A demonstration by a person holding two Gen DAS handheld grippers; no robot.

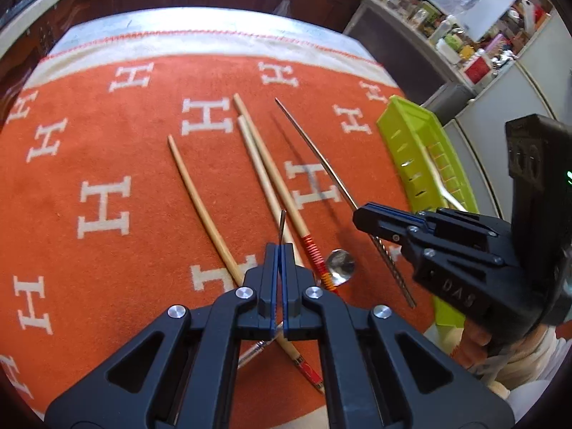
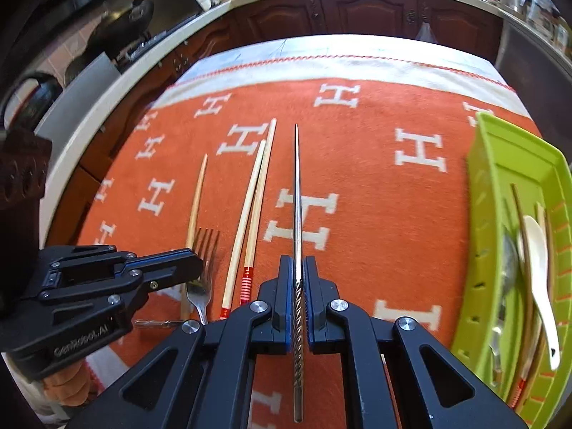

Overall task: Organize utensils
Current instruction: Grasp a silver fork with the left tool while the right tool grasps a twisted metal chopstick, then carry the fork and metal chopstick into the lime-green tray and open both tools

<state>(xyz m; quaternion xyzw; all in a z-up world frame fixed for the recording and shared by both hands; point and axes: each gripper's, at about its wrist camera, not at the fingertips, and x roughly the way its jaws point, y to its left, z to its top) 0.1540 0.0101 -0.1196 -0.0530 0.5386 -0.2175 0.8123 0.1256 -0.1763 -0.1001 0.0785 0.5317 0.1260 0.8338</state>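
Right tongs (image 2: 299,296) clamped on metal chopstick (image 2: 296,193), left tongs (image 1: 280,279) on fork (image 2: 203,268); keep both level, carry to green tray (image 2: 489,193).

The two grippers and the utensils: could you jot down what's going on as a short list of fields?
left gripper: shut on fork, seen edge-on in its own view
right gripper: shut on metal chopstick
on the cloth: three wooden chopsticks, one metal spoon
green tray: right side, already holds a white spoon and other utensils
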